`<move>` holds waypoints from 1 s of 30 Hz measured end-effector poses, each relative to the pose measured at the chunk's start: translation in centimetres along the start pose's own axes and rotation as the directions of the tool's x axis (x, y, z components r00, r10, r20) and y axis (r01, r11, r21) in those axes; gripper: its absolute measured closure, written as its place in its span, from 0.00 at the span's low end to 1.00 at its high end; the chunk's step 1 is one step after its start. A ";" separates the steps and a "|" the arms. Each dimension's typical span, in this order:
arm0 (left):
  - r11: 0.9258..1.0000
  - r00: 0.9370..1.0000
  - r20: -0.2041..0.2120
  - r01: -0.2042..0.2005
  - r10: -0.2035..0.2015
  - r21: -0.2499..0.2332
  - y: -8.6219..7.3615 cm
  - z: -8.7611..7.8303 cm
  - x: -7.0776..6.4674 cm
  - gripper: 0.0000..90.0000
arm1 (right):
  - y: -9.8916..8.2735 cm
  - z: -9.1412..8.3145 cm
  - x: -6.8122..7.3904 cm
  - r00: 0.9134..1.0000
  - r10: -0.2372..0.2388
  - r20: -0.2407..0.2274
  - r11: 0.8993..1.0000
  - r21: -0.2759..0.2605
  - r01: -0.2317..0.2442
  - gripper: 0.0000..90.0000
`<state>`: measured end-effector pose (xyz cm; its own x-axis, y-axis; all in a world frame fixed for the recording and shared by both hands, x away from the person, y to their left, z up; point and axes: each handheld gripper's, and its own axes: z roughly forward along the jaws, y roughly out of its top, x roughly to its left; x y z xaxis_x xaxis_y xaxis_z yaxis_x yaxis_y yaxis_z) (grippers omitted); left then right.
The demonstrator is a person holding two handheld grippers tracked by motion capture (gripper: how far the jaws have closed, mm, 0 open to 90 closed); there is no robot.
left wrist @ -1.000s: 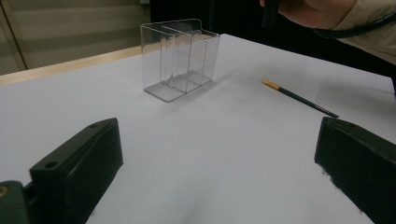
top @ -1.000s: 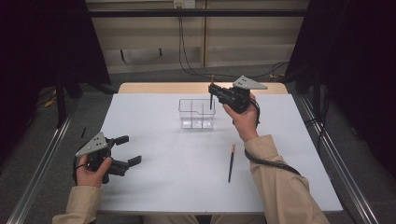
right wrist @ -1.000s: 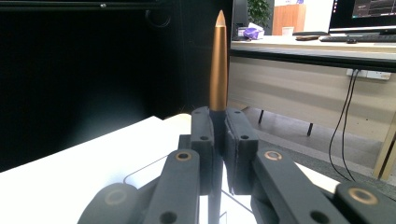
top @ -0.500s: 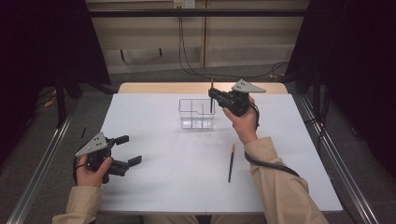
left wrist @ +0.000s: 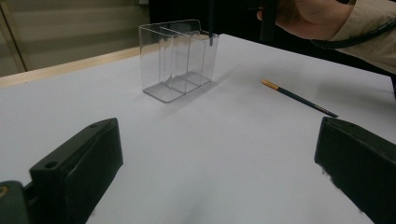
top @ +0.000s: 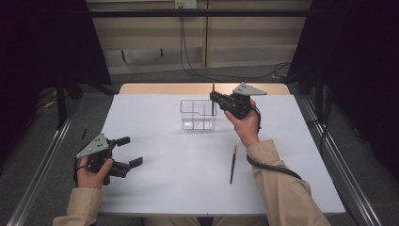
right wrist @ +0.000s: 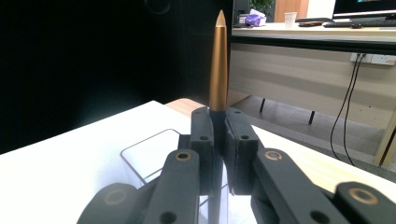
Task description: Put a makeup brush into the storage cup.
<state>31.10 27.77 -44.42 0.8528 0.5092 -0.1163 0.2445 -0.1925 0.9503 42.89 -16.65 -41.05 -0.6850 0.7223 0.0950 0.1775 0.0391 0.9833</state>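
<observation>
One clear organizer (top: 198, 114): empty | right gripper (top: 214, 97): clamps pen (right wrist: 218, 60) above | left gripper (top: 130, 151): wide apart

I see the gold-topped pen (right wrist: 218, 60) upright, its lower end just inside the right end of the clear divided box (top: 197, 114). A dark pencil (top: 232, 164) lies flat on the table, well nearer me than the box.

Two pencils are in the scene: one pencil (right wrist: 218, 65) stands upright, clamped in the right gripper (top: 214, 97), and a second pencil (top: 232, 165) lies flat on the white worktop (top: 164, 188). There is one clear organizer (top: 197, 114), divided into three compartments. Two grippers are present, the left gripper (top: 129, 151) being the other.
</observation>
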 end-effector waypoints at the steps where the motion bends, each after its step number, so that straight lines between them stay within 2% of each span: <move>1: 1.000 1.000 0.001 -0.001 0.001 0.000 0.0 0.0 0.0 0.01 | 0.0 0.0 0.0 1.000 0.000 0.000 1.000 0.000 0.000 0.92; 15: 1.000 1.000 -0.001 -0.001 0.001 0.006 0.0 0.0 0.0 0.01 | -0.4 -0.4 -0.1 1.000 0.009 0.001 1.000 0.007 -0.009 0.91; 16: 1.000 1.000 -0.003 -0.001 0.001 0.006 0.0 0.0 0.0 0.01 | -0.4 -0.4 -0.1 1.000 0.028 0.000 1.000 0.003 -0.028 0.85; 20: 1.000 1.000 -0.005 -0.005 0.005 0.005 0.1 0.0 0.0 0.01 | -0.3 -0.6 -0.2 0.999 0.052 -0.013 0.999 -0.008 -0.052 0.60; 22: 1.000 1.000 -0.008 -0.006 0.006 0.007 0.1 0.0 0.0 0.01 | -0.3 -0.8 -0.1 0.998 0.066 -0.014 0.998 -0.013 -0.066 0.51; 25: 1.000 1.000 -0.007 -0.005 0.005 0.006 0.1 0.0 0.0 0.01 | -0.3 -1.2 -0.2 0.998 0.060 -0.007 0.998 -0.013 -0.061 0.37; 30: 1.000 1.000 -0.008 -0.005 0.005 0.007 0.1 0.0 0.0 0.01 | -0.4 -1.9 -0.1 0.998 0.060 -0.004 0.998 -0.015 -0.060 0.26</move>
<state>31.10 27.72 -44.27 0.8501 0.5152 -0.1089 0.2433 -0.2009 0.9489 41.53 -18.03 -41.15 -0.6760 0.7206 0.1539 0.2075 -0.0143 0.9781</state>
